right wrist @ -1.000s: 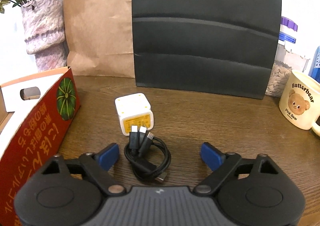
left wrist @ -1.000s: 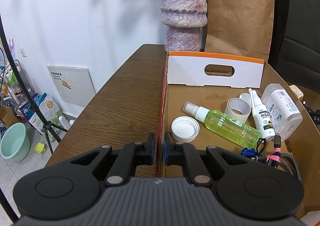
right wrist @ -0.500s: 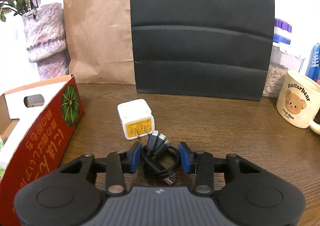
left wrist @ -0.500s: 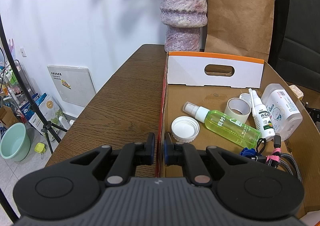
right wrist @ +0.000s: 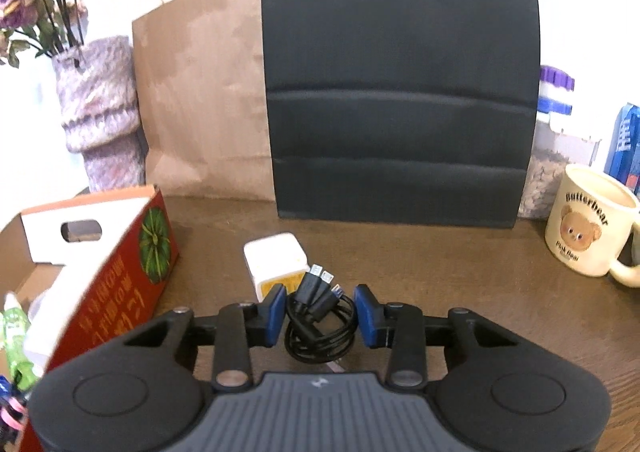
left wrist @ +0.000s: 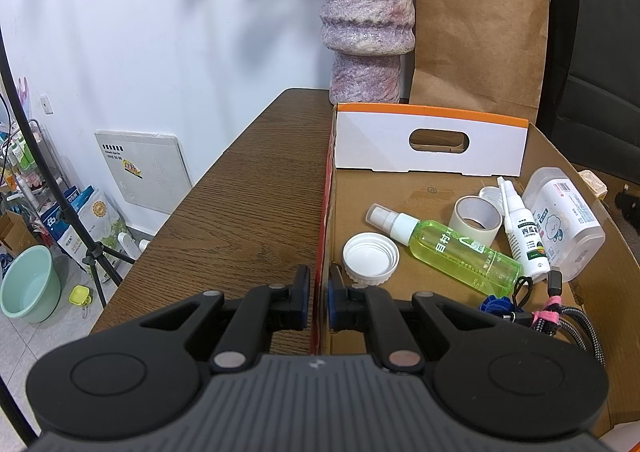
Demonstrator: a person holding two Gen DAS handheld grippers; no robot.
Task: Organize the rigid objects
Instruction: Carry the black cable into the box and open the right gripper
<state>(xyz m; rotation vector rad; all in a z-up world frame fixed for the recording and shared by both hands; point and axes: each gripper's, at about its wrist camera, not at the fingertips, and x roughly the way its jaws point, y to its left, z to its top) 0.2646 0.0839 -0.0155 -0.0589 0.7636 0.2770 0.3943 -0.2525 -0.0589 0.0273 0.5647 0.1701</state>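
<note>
In the left wrist view my left gripper (left wrist: 319, 298) is shut on the left side wall of the open cardboard box (left wrist: 428, 143). Inside the box lie a green spray bottle (left wrist: 452, 252), a white lid (left wrist: 370, 258), a tape roll (left wrist: 476, 217), a small white bottle (left wrist: 524, 236), a clear container (left wrist: 564, 219) and braided cables (left wrist: 560, 316). On the table right of the box, my right gripper (right wrist: 320, 312) is closing its jaws, and the blue pads press both sides of a coiled black cable (right wrist: 316, 328). A white charger cube (right wrist: 276, 264) sits just beyond it.
A purple vase (right wrist: 96, 123), a brown paper bag (right wrist: 200, 99) and a black bag (right wrist: 400, 91) line the back of the wooden table. A bear mug (right wrist: 588, 228) and a jar (right wrist: 552, 131) stand at the right. The table's left edge drops to the floor (left wrist: 208, 187).
My right gripper's jaws came in from wide apart onto the black cable, and its view tipped up a little. The left gripper and the box have not moved.
</note>
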